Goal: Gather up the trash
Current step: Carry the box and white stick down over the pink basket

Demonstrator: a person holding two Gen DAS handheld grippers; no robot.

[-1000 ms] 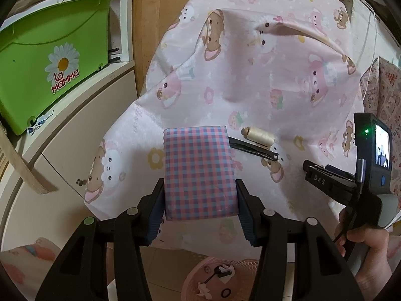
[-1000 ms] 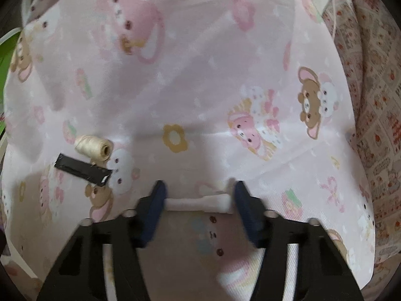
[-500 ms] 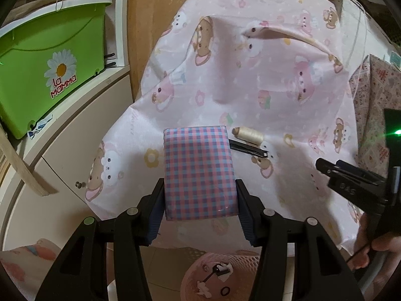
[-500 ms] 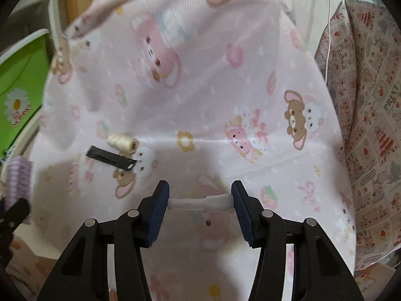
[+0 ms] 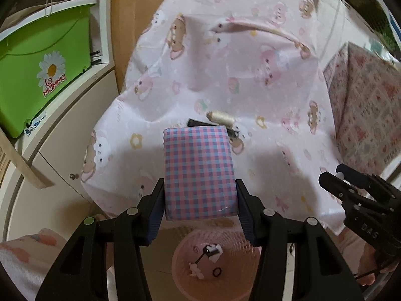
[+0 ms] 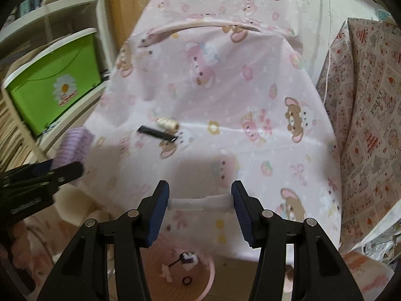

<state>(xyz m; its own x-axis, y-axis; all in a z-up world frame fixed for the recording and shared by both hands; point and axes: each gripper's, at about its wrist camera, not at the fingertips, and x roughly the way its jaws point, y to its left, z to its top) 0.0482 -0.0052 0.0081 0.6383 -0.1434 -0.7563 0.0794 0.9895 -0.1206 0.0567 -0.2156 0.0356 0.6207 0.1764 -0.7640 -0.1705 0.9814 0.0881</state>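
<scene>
My left gripper (image 5: pixel 199 195) is shut on a pink-and-blue checked packet (image 5: pixel 199 170), held above the near edge of the pink cartoon sheet (image 5: pixel 225 62). My right gripper (image 6: pixel 199 202) is shut on a small white plastic piece (image 6: pixel 200 202) that spans its pads. A pink basket (image 5: pixel 215 263) stands on the floor below both grippers, with small scraps inside; it also shows as the basket (image 6: pixel 190 273) in the right wrist view. On the sheet lie a cream thread spool (image 6: pixel 167 123) and a black flat strip (image 6: pixel 156 133). The right gripper (image 5: pixel 361 198) appears at the right of the left wrist view.
A green storage box (image 5: pixel 40 60) with a daisy logo sits on white shelving (image 5: pixel 62 130) to the left. A patterned fabric-covered block (image 6: pixel 363 115) stands on the right. A pale towel (image 5: pixel 22 260) lies on the floor at lower left.
Both grippers have pulled back and risen from the sheet, the right one farther. The basket has come into view below them. Both grips are unchanged.
</scene>
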